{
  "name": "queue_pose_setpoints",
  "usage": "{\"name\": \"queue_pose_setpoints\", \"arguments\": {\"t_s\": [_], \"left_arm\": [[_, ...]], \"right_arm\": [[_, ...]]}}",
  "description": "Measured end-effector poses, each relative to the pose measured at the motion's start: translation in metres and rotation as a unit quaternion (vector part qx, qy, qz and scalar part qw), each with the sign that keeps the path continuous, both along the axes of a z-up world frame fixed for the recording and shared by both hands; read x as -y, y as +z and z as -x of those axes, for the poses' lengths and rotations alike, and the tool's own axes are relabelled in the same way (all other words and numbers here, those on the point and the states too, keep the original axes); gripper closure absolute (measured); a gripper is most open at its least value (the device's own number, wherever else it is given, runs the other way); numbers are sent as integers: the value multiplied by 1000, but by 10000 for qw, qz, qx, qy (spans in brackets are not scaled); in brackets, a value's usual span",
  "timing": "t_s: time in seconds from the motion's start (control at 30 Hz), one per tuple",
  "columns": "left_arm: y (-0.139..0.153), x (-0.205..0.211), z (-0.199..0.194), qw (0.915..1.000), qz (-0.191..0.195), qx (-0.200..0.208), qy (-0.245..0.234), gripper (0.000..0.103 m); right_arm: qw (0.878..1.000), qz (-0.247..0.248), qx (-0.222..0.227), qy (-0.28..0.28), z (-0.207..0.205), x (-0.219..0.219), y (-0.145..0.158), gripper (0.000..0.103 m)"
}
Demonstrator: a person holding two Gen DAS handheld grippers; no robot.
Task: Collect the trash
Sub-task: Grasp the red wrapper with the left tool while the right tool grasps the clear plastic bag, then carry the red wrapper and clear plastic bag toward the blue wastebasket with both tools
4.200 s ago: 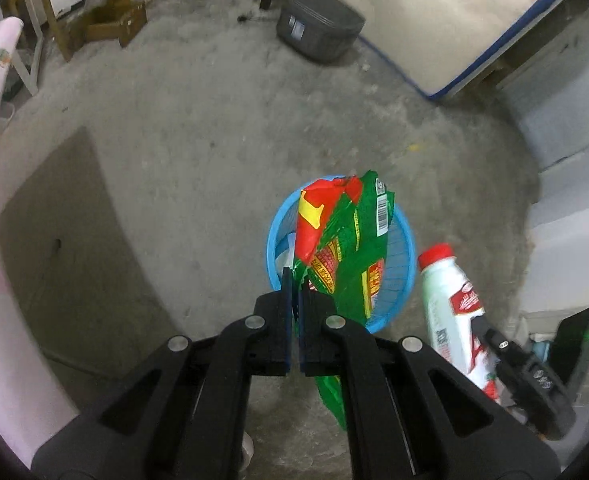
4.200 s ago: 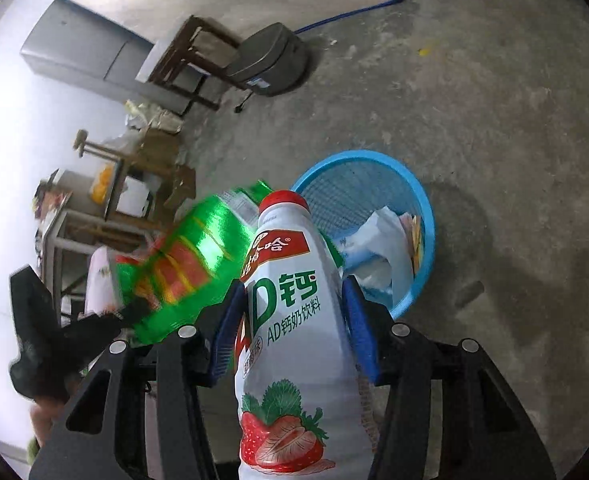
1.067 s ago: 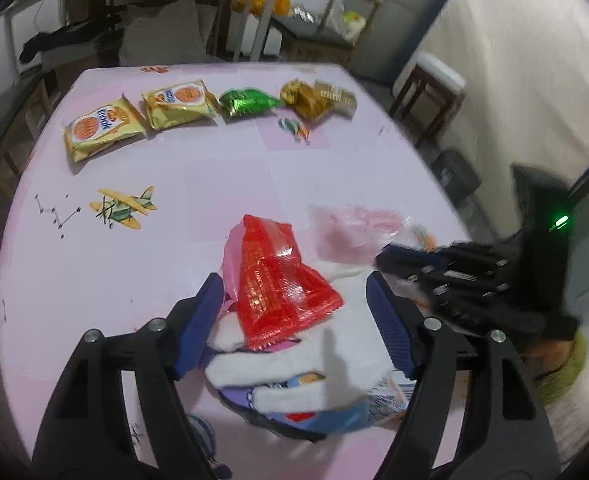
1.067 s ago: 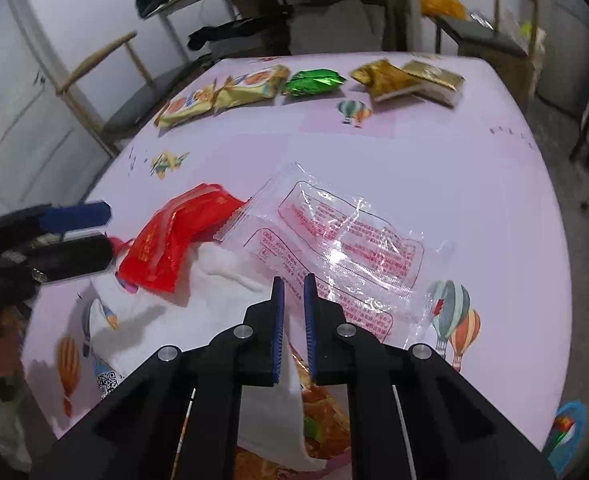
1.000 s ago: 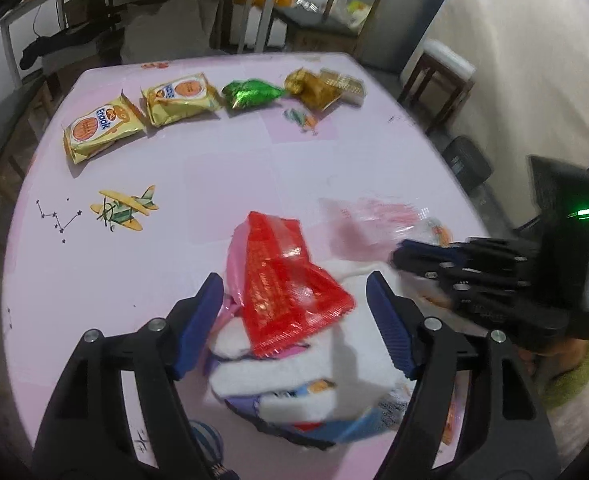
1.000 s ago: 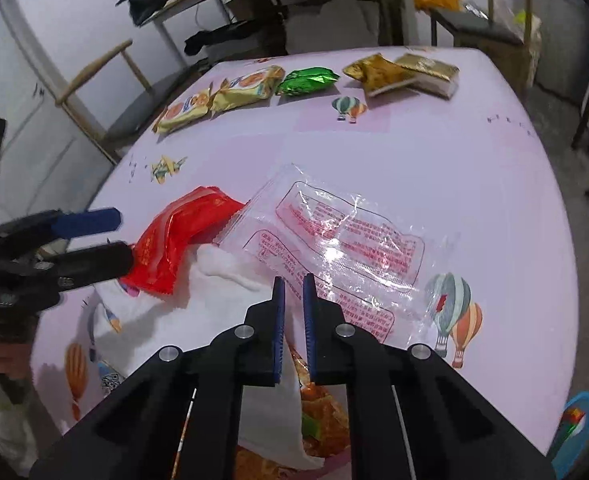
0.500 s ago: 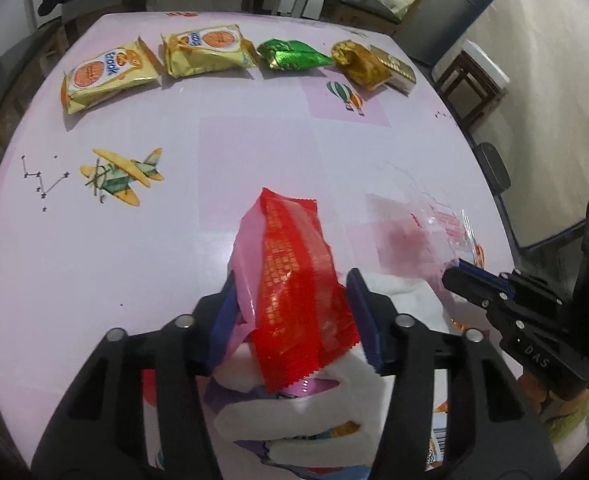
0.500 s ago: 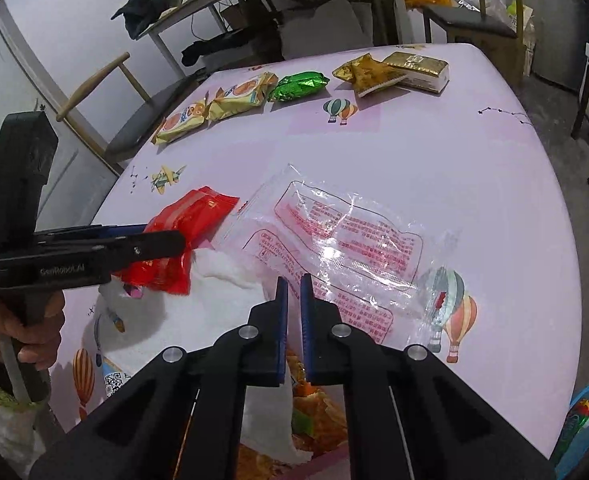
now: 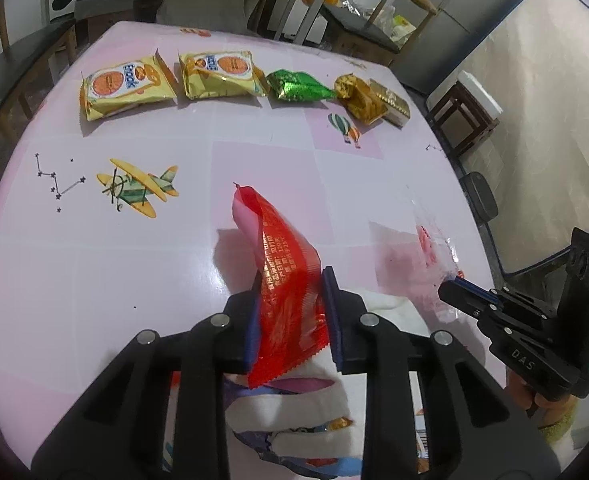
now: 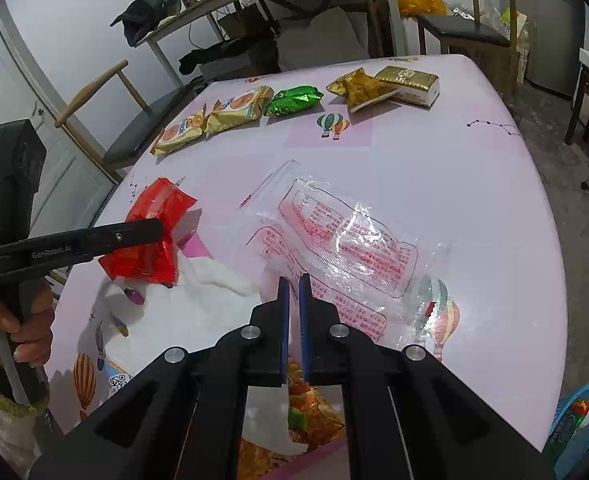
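Observation:
My left gripper (image 9: 292, 322) is shut on a red plastic wrapper (image 9: 284, 280) and holds it slightly above the pink table (image 9: 134, 264); the wrapper also shows in the right wrist view (image 10: 150, 236). My right gripper (image 10: 293, 280) is shut on the near edge of a clear plastic bag with red print (image 10: 342, 240), which lies flat on the table. The right gripper shows at the right in the left wrist view (image 9: 454, 296). White crumpled tissue (image 10: 198, 308) and more wrappers (image 10: 306, 420) lie under both grippers.
Two yellow snack packs (image 9: 126, 88), a green pack (image 9: 298, 86), a gold pack (image 9: 358, 98) and a gold box (image 10: 408, 84) line the table's far side. A blue trash basket (image 10: 574, 412) stands on the floor at lower right. Chairs surround the table.
The left gripper has closed on the red wrapper and lifted its end off the pile. The right gripper stays shut at the clear bag's edge.

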State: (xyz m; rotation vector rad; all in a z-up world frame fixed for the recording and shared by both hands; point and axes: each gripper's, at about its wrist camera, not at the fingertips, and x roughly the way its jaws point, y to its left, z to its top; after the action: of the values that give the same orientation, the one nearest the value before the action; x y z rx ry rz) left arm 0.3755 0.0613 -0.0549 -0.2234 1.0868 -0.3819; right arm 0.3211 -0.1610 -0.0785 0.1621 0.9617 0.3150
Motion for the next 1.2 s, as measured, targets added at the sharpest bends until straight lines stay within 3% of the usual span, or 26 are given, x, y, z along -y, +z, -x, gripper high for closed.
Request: {"name": "queue_pose_setpoints", "arguments": {"t_s": [0.67, 1.2], "left_arm": [[71, -6, 48, 9951, 84, 985, -21, 80], [131, 64, 102, 9853, 278, 1473, -815, 80]], "right_arm": [[9982, -142, 565, -164, 25, 20, 44, 100], [9901, -589, 1179, -487, 94, 78, 91, 101]]}}
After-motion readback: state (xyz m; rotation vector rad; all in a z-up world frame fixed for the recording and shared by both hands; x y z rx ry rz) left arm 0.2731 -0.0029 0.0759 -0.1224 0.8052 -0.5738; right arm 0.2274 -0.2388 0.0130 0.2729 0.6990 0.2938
